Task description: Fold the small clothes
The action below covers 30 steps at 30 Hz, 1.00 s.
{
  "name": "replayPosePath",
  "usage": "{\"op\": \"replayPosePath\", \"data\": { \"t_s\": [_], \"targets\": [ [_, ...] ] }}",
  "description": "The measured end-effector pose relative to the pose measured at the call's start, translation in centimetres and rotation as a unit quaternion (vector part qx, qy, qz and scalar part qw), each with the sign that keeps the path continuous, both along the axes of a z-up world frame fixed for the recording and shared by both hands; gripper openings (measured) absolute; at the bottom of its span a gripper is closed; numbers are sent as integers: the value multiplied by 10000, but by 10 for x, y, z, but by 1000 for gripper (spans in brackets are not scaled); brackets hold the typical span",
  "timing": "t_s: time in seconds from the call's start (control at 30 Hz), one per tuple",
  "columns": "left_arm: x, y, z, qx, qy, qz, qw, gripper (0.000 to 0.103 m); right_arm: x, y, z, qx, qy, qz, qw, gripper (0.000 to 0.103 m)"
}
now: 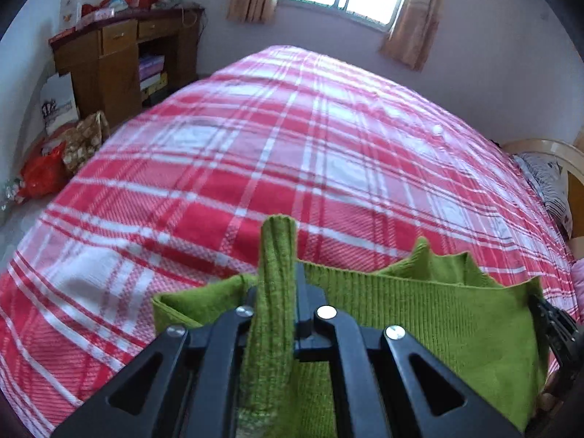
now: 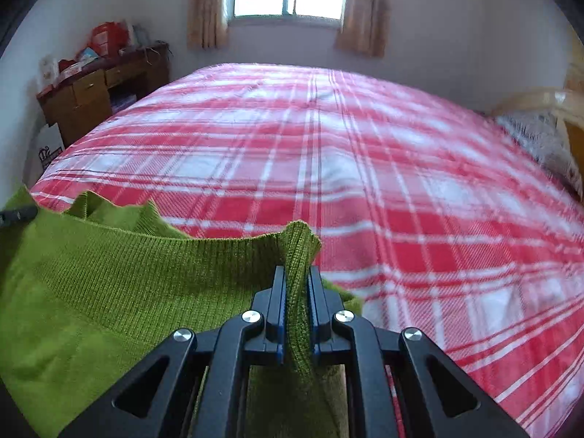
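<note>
A green knitted garment [image 1: 438, 314] hangs stretched between my two grippers above the near end of a bed. My left gripper [image 1: 277, 284] is shut on the garment's left corner, a ribbed strip of knit sticking up between its fingers. My right gripper [image 2: 296, 288] is shut on the right corner of the same garment [image 2: 109, 284], which spreads to the left. The right gripper's black tip shows at the right edge of the left wrist view [image 1: 558, 328]. The left gripper's tip shows at the left edge of the right wrist view [image 2: 18, 215].
The bed carries a red and white plaid cover [image 1: 292, 153] [image 2: 365, 168]. A wooden desk [image 1: 120, 54] with clutter on top stands at the back left. Bags [image 1: 47, 171] lie on the floor left of the bed. A chair with a patterned cloth [image 1: 547, 179] stands at the right.
</note>
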State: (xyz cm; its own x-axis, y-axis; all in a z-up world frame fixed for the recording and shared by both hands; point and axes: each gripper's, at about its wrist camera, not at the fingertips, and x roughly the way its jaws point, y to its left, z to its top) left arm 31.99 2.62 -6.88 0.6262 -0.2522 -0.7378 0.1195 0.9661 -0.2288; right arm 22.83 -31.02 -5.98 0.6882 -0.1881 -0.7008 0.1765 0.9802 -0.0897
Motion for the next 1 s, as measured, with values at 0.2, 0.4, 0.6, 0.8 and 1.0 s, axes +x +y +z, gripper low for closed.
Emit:
{"op": "replayPosePath", "data": {
  "t_s": [0.2,0.4,0.6,0.8,1.0],
  "targets": [
    [8,4,-3,-27,167,156,9997,13,4,-5,-7,-23,224,-191,9996,14],
    [-2,13,14,-117,335,-156,9992,16,-12,-45,-6,1229,132,-463,9912,32],
    [-92,32,44,426,-450,-229,9978,77,-117,-66,38,1253,-975,-1153,9806,32],
    [-176,26,30,349,-595,-124,9975,77,-170,19,32,858,-656,211,9939,32],
    [-205,17,-1,838,-497,166,9951,78,-186,69,-1,317,-284,591,9973,32]
  ]
}}
